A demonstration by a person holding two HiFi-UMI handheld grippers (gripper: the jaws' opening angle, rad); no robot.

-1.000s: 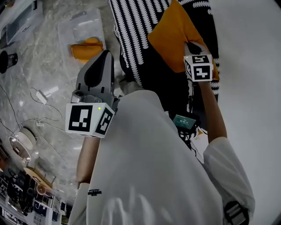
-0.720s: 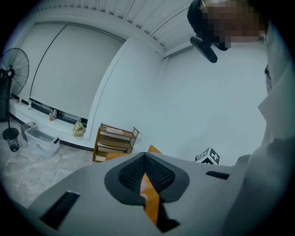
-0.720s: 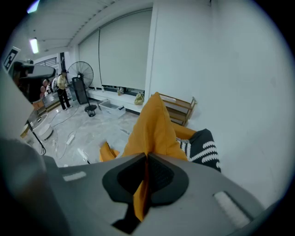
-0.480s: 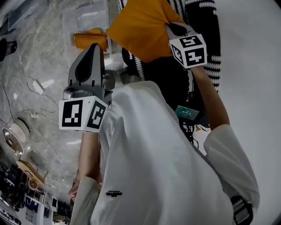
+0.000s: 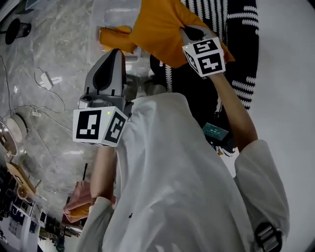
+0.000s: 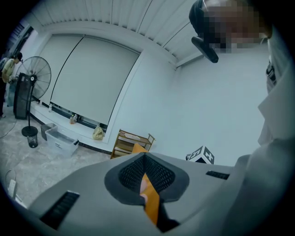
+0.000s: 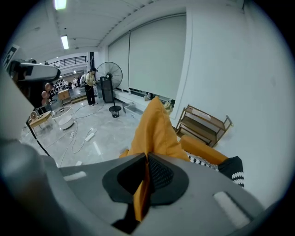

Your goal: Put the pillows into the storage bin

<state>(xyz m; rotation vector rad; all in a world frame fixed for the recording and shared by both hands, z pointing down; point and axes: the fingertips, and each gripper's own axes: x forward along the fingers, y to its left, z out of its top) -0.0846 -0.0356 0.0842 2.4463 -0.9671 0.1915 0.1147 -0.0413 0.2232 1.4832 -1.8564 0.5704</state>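
Left gripper (image 5: pixel 114 56) is clenched on an orange strip (image 6: pixel 150 203) — bin (image 5: pixel 106 17) sits just ahead of its tip, one pillow (image 5: pixel 110 37) already inside. Right gripper (image 5: pixel 191 33) is clamped on the other pillow (image 5: pixel 160 27) by a corner — I'd carry it right over the bin and lower it before letting go, so it doesn't flop out.

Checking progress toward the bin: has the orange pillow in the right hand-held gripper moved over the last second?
Yes. The orange pillow has shifted left, from over the striped fabric toward the storage bin.
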